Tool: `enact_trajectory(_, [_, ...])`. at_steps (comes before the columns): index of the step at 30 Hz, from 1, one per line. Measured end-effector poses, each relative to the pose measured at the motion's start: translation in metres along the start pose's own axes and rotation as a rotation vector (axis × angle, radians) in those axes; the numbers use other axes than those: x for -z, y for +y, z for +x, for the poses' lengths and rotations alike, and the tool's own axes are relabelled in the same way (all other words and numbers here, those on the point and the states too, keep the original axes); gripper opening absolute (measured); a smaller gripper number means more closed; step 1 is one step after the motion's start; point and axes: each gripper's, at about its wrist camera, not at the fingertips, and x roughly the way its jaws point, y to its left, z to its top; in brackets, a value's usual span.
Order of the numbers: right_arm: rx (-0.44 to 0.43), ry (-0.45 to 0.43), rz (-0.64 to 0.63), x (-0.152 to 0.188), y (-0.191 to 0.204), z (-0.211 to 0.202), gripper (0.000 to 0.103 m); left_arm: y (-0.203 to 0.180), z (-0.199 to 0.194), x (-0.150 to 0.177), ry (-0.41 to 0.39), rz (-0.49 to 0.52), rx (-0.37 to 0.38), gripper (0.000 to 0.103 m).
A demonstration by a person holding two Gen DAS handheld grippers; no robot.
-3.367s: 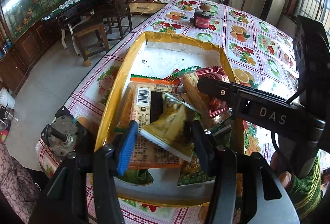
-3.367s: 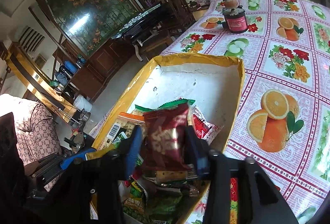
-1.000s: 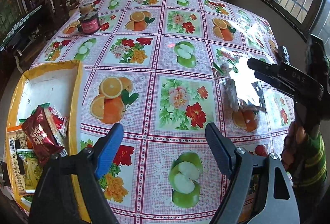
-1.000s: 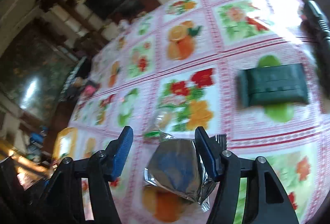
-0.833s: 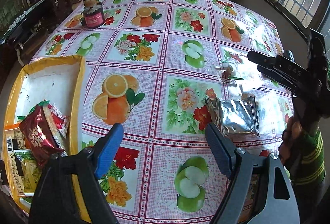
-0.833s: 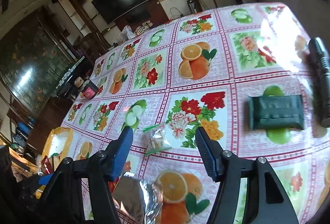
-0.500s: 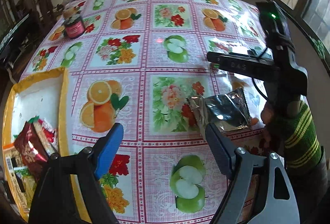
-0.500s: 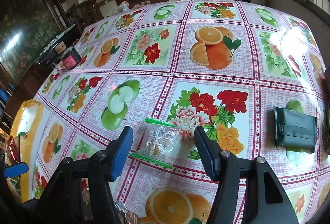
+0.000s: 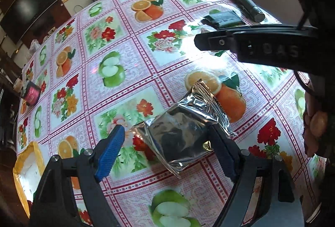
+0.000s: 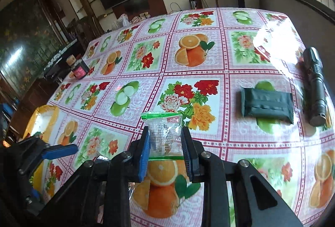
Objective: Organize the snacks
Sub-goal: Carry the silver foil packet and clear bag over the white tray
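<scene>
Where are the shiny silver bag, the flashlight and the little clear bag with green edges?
Shiny silver bag (image 9: 184, 132): left wrist view, middle of its crinkled front.
Flashlight (image 10: 316, 86): right wrist view, middle of its black barrel.
Little clear bag (image 10: 165, 135): right wrist view, its clear middle, between the right gripper's pads.

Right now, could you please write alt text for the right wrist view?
The right gripper is shut on a small clear snack bag above a fruit-and-flower tablecloth. A dark green packet and black flashlight lie to the right.
</scene>
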Motion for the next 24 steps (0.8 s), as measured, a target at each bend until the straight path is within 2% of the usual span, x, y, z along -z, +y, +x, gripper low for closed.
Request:
enact_trajectory(4, [-0.015, -0.03, 0.028, 0.008, -0.002, -0.019, 0.028, -0.01, 0.005, -0.002, 0.015, 0.041, 0.027, 0.092])
enact_trajectory(7, [-0.024, -0.045, 0.041, 0.012, -0.002, -0.029, 0.028, -0.012, 0.011, -0.001, 0.055, 0.047, 0.109, 0.095])
enact_trajectory(11, [-0.031, -0.054, 0.048, 0.017, -0.003, -0.036, 0.028, -0.018, 0.023, 0.002, 0.085, 0.036, 0.093, 0.094])
enact_trajectory(14, [-0.03, -0.054, 0.047, 0.021, -0.002, -0.038, 0.028, -0.012, 0.023, -0.001, 0.082, -0.025, 0.133, 0.078])
enact_trajectory(17, [-0.033, -0.053, 0.052, 0.027, -0.001, -0.04, 0.028, -0.007, 0.021, -0.002, 0.074, -0.075, 0.13, 0.076])
enact_trajectory(18, [-0.031, -0.055, 0.052, 0.029, 0.0, -0.041, 0.028, -0.007, 0.018, -0.001, 0.066, -0.088, 0.128, 0.072])
enact_trajectory(20, [-0.037, -0.06, 0.057, 0.033, 0.001, -0.044, 0.028, -0.004, 0.01, 0.004, 0.053, -0.117, 0.134, 0.056])
enact_trajectory(22, [-0.047, -0.062, 0.059, 0.037, 0.002, -0.047, 0.028, 0.002, -0.001, 0.011, 0.042, -0.157, 0.128, 0.05])
enact_trajectory(24, [-0.047, -0.06, 0.048, 0.04, 0.007, -0.048, 0.028, 0.007, -0.007, 0.02, 0.036, -0.196, 0.133, 0.049])
